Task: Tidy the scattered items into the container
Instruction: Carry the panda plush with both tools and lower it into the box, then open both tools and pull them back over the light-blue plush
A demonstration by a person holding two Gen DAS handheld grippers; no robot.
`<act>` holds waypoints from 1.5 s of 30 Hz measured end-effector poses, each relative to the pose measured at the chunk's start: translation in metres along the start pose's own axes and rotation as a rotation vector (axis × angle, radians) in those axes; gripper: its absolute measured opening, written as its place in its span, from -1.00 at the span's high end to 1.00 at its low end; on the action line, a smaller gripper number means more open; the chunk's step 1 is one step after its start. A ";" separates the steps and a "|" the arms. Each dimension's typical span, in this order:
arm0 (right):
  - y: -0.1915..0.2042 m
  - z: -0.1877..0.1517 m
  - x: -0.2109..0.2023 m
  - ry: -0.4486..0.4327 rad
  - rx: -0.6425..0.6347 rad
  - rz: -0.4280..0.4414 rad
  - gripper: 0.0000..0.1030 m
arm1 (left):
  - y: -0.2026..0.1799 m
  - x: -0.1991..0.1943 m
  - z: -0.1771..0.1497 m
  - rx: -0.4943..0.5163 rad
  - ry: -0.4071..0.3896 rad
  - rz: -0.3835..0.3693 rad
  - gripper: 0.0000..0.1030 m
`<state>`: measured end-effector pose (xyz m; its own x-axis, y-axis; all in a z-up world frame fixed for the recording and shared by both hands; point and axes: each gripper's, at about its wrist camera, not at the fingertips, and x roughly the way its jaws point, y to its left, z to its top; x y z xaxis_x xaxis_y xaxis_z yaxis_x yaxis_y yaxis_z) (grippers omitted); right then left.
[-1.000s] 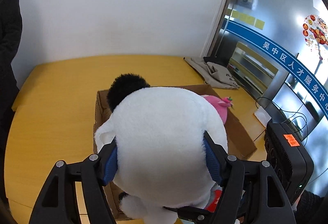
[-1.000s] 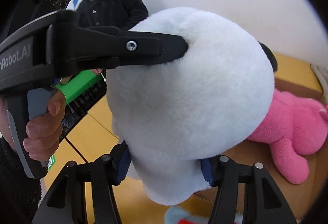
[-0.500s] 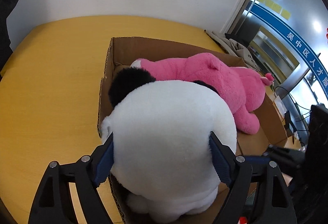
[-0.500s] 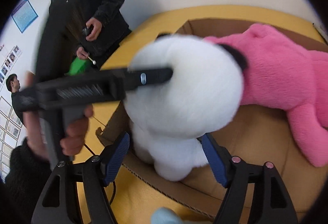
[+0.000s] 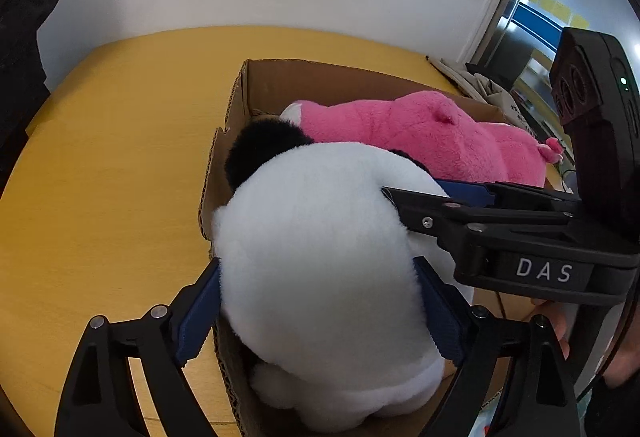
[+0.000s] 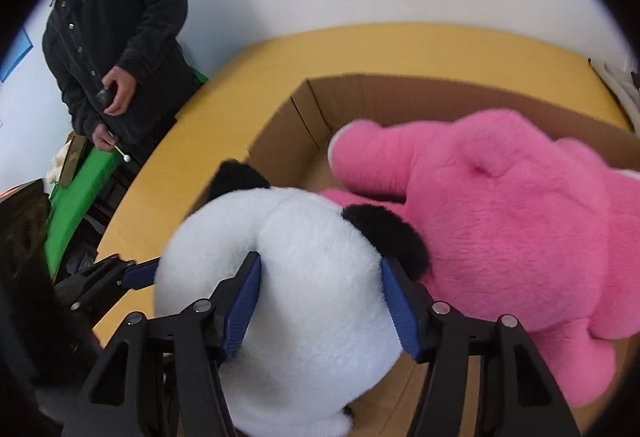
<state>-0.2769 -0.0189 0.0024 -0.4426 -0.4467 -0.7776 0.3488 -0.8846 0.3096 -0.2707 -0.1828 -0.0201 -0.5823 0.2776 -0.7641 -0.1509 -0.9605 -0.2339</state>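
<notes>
Lowering the panda into the box is the step in hand: its white body sits inside the near corner, at about 6 o'clock in the left wrist view, pressed against the pink toy that lies along the box toward 2 o'clock. Both grippers grasp it. The left gripper has its blue pads sunk into the flanks, and the right gripper pinches the head just below the black ears. The next move, as I judge it, calls for both to let go and lift straight out, since the plush may spring back or cling to the ribbed pads. Panda and pink toy are soft, deep-pile and rounded; the box is stiff corrugated card with open flaps, standing on a smooth yellow table.
</notes>
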 end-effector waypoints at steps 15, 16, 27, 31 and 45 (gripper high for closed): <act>0.007 -0.062 -0.079 -0.171 -0.132 -0.096 -0.60 | -0.024 -0.086 -0.051 -0.055 -0.124 0.152 -0.87; 0.004 -0.069 -0.090 -0.184 -0.137 -0.119 -0.62 | -0.032 -0.098 -0.057 -0.042 -0.144 0.186 -0.96; -0.049 -0.135 -0.166 -0.251 -0.086 -0.383 -0.63 | -0.123 -0.139 -0.120 -0.012 -0.141 0.262 -1.00; -0.056 -0.143 -0.182 -0.262 -0.093 -0.420 -0.63 | -0.144 -0.137 -0.122 -0.009 -0.138 0.213 -1.00; -0.057 -0.144 -0.182 -0.264 -0.081 -0.425 -0.63 | -0.150 -0.136 -0.127 -0.009 -0.108 0.188 -1.00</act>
<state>-0.0975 0.1323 0.0475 -0.7499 -0.0770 -0.6571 0.1506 -0.9870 -0.0562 -0.0674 -0.0740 0.0423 -0.6814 0.0896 -0.7264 -0.0249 -0.9947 -0.0995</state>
